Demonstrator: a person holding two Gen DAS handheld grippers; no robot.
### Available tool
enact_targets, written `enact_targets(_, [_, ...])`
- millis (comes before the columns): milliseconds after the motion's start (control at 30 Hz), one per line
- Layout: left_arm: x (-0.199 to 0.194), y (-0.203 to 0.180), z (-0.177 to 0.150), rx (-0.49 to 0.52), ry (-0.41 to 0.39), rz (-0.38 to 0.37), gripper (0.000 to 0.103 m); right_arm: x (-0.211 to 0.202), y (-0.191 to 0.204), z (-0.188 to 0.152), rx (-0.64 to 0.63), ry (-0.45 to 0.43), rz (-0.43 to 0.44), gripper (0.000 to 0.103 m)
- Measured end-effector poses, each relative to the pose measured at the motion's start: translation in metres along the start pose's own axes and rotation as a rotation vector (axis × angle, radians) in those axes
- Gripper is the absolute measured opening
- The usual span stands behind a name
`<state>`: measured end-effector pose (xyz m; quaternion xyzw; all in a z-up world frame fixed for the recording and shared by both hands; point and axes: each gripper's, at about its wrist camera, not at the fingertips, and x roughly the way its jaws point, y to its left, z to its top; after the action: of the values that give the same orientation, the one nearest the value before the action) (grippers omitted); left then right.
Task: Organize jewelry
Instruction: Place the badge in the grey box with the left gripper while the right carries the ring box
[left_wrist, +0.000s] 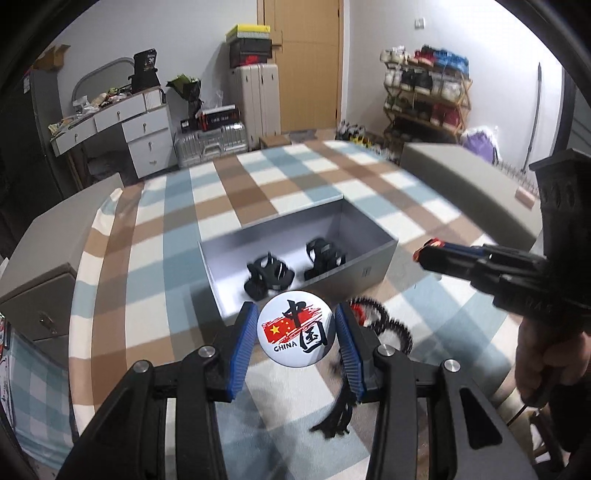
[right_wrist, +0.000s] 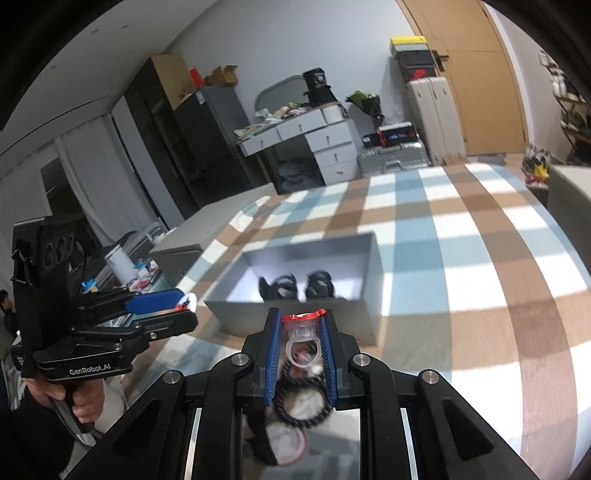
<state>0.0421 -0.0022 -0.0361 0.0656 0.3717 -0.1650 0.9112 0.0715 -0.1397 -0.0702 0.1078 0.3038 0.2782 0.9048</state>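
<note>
My left gripper is shut on a round white badge printed with a red flag and "CHINA", held above the checked cloth just short of the grey box. Two black bracelets lie inside that box. My right gripper is shut on a clear plastic ring with a red top; it also shows in the left wrist view at the right, red tip toward the box. A black beaded bracelet and a black tassel lie on the cloth below the grippers.
The checked blue, brown and white cloth covers the table. Grey chair backs flank it. Beyond stand a white dresser, suitcases, a shoe rack and a wooden door.
</note>
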Motion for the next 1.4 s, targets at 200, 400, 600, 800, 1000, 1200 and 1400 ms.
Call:
enact_targets(200, [-0.003, 0.016, 0.014, -0.053, -0.072, -0.021, 0.037, 0.008, 0.01, 0.022, -0.007, -0.009, 0.015, 0.02])
enact_targets(400, [0.001, 0.022, 0.026, -0.059, -0.107, -0.049, 0.037, 0.018, 0.021, 0.042, -0.035, -0.023, 0.034, 0.02])
enact_targets(600, [0.011, 0.03, 0.034, -0.079, -0.118, -0.071, 0.037, 0.032, 0.028, 0.058, -0.065, -0.021, 0.044, 0.02])
enact_targets(800, [0.025, 0.038, 0.041, -0.097, -0.115, -0.073, 0.037, 0.05, 0.029, 0.07, -0.088, -0.011, 0.052, 0.02])
enact_targets(1000, [0.042, 0.041, 0.042, -0.116, -0.07, -0.098, 0.037, 0.069, 0.021, 0.073, -0.07, 0.026, 0.062, 0.02])
enact_targets(1200, [0.056, 0.038, 0.04, -0.112, -0.027, -0.128, 0.037, 0.084, 0.008, 0.07, -0.04, 0.064, 0.06, 0.02])
enact_targets(1400, [0.065, 0.039, 0.041, -0.118, -0.014, -0.157, 0.037, 0.094, 0.002, 0.065, -0.03, 0.108, 0.066, 0.02])
